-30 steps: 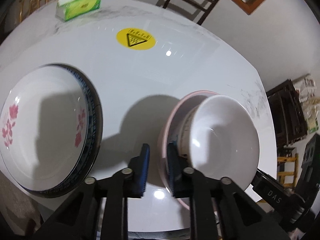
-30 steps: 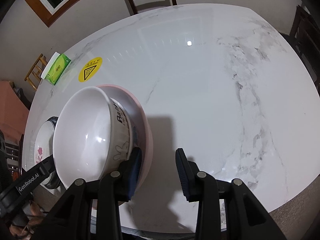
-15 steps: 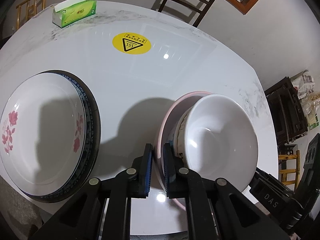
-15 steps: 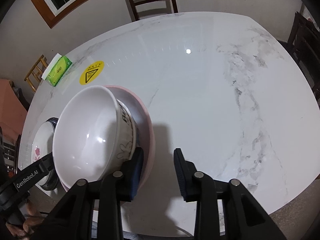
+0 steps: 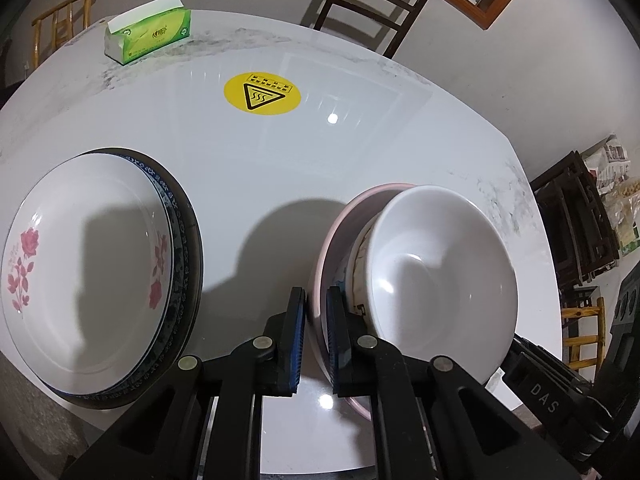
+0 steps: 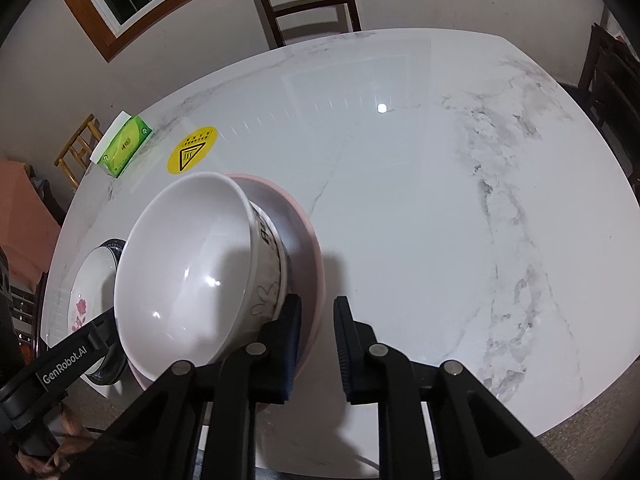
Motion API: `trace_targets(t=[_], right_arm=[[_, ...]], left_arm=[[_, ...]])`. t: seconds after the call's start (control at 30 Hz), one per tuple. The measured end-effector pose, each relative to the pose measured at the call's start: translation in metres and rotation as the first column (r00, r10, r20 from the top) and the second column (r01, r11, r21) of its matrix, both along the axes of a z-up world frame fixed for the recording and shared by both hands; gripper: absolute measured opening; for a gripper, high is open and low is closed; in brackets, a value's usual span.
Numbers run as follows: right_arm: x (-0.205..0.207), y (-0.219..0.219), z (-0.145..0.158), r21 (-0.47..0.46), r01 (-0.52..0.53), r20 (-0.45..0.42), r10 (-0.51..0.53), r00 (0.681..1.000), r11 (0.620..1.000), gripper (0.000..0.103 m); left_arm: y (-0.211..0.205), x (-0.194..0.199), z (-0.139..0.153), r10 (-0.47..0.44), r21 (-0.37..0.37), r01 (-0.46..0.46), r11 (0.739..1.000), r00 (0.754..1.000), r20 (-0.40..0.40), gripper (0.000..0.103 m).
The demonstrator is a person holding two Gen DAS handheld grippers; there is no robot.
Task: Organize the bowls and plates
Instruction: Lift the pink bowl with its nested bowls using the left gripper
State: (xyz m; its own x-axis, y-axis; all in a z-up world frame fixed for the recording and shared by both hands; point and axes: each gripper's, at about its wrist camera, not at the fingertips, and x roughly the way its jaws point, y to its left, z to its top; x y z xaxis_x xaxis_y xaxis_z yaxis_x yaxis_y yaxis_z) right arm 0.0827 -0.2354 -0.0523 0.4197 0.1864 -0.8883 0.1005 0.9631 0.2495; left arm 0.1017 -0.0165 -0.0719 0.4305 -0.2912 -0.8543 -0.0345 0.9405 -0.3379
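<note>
A white bowl (image 5: 432,280) sits nested inside a wider pink bowl (image 5: 340,220) on the white marble table. My left gripper (image 5: 316,294) is shut on the pink bowl's near-left rim, one pad on each side. On the opposite side, my right gripper (image 6: 318,300) straddles the pink bowl (image 6: 296,216), its jaws closing. The rim is between the pads: one pad lies against the inside wall beside the white bowl (image 6: 188,264), the other sits at the outer edge. To the left, a rose-patterned white plate (image 5: 88,260) rests on a blue-rimmed plate and a dark one.
A green tissue pack (image 5: 148,36) lies at the table's far edge, with a round yellow warning sticker (image 5: 262,94) nearer the middle. A dark wooden chair (image 6: 308,0) stands behind the table (image 6: 440,200). More chairs stand at the right edge.
My left jaws have narrowed onto the pink bowl's rim. My right jaws have drawn in from wide apart to close around the rim on the other side. The bowls have stayed put.
</note>
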Motion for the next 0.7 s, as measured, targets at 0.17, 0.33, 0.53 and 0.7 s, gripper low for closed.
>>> trace_targets(t=[0.17, 0.33, 0.53, 0.7], right_arm=[[-0.0004, 0.0022, 0.0004, -0.004, -0.001, 0.012, 0.001, 1.000, 1.000, 0.013], [-0.0004, 0.0010, 0.0001, 0.002, 0.005, 0.017, -0.005, 1.000, 1.000, 0.013], [0.0003, 0.0006, 0.0000, 0.009, 0.013, 0.022, -0.013, 1.000, 1.000, 0.013], [0.0010, 0.0001, -0.0001, 0.015, 0.016, 0.022, -0.016, 1.000, 1.000, 0.013]], left_arm=[[-0.0006, 0.0008, 0.0005, -0.001, 0.004, 0.001, 1.000, 1.000, 0.001, 0.006], [-0.0004, 0.0008, 0.0003, 0.003, 0.002, -0.003, 1.000, 1.000, 0.003, 0.006], [0.0006, 0.0006, 0.0000, -0.002, 0.009, 0.002, 1.000, 1.000, 0.013, 0.006], [-0.0002, 0.0009, 0.0009, -0.008, 0.018, 0.007, 1.000, 1.000, 0.017, 0.006]])
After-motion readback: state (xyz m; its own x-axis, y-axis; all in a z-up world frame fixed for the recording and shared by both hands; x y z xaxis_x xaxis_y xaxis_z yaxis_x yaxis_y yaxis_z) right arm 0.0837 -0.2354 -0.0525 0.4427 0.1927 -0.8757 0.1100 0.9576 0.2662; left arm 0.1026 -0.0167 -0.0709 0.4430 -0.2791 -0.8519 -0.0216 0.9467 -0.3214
